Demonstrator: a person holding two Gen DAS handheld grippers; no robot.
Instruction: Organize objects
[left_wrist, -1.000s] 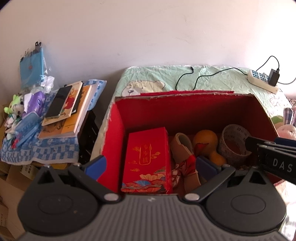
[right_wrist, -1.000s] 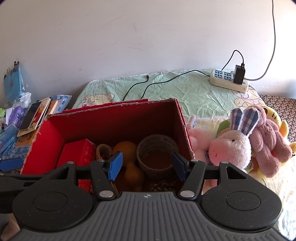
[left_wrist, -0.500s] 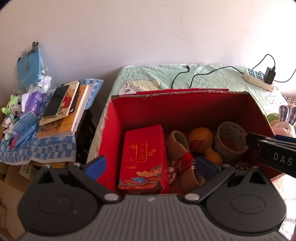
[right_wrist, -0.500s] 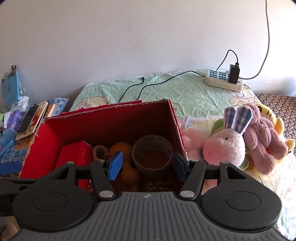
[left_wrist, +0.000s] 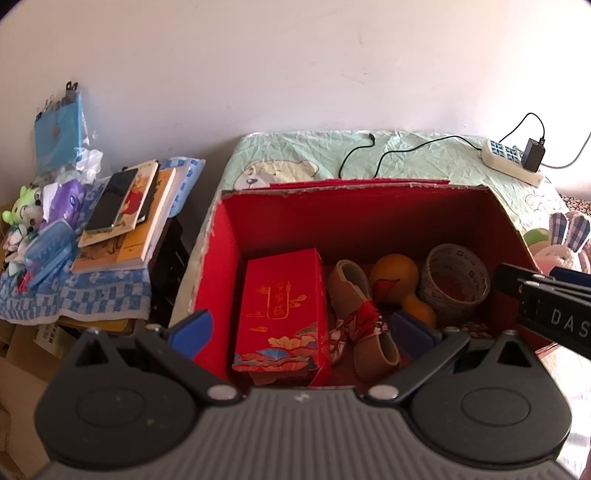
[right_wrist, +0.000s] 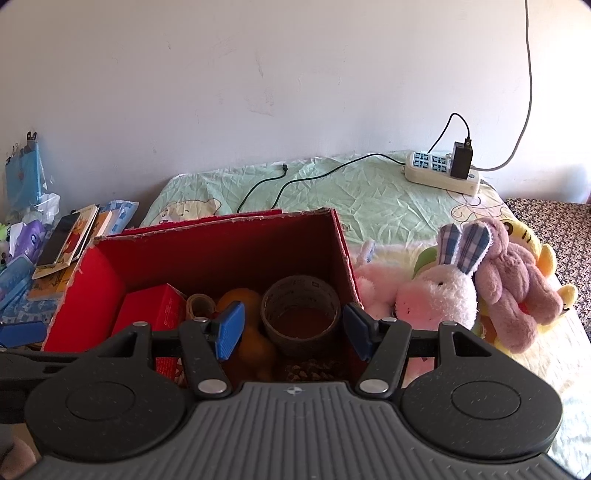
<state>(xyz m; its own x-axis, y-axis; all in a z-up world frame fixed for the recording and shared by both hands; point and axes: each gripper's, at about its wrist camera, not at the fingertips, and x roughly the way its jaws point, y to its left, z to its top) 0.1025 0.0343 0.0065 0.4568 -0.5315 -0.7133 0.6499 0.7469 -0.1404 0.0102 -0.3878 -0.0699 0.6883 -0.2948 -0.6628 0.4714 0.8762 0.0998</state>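
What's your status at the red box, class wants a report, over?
Left gripper open, empty. Right gripper open, empty, above the tape roll. Red box holds carton, gourd. Nothing blocking.

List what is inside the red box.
In the red box: a red carton, a tan shoe, an orange gourd, a tape roll and a pinecone. The floor beneath them is hidden.

Red cardboard box (left_wrist: 218, 258) open on bed. Inside, L to R: red gift carton (left_wrist: 282, 310) lying flat, tan shoe w/ red cloth (left_wrist: 364, 317), orange gourd (left_wrist: 397, 280), tape roll (left_wrist: 456, 280) upright. Pinecone (right_wrist: 314, 369) at front.
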